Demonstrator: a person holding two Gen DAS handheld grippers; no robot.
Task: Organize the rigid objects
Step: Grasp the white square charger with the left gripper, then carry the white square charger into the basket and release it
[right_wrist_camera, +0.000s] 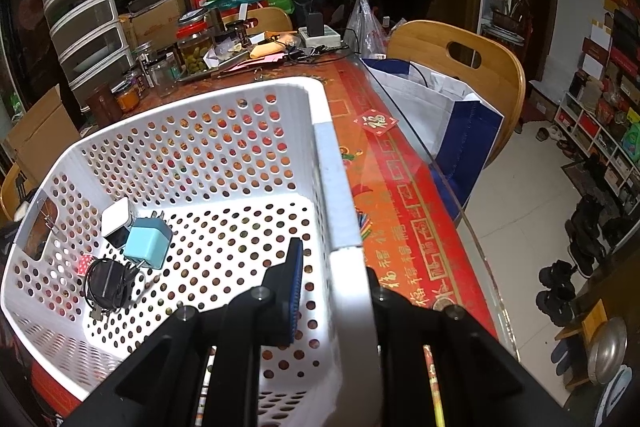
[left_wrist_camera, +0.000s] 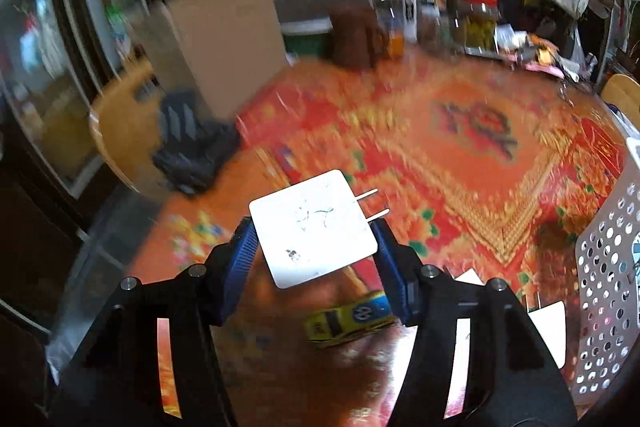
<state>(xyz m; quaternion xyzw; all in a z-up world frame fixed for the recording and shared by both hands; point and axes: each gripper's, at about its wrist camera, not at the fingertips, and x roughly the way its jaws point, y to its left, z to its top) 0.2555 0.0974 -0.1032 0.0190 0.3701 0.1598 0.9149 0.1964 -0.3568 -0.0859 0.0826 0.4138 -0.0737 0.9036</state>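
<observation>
two grippers: the left gripper [left_wrist_camera: 314, 239] clamps a white charger [left_wrist_camera: 314, 229] above the red tablecloth [left_wrist_camera: 460, 147]; the right gripper [right_wrist_camera: 334, 291] straddles and pinches the basket [right_wrist_camera: 192, 131] right rim, near the table's glass edge [right_wrist_camera: 404, 119].

Red patterned table [left_wrist_camera: 460, 163]: white perforated basket [right_wrist_camera: 332, 163], yellow toy car [left_wrist_camera: 350, 319], jars [right_wrist_camera: 194, 49].

Left gripper [left_wrist_camera: 314, 247] clamped — right gripper [right_wrist_camera: 332, 287] too
</observation>
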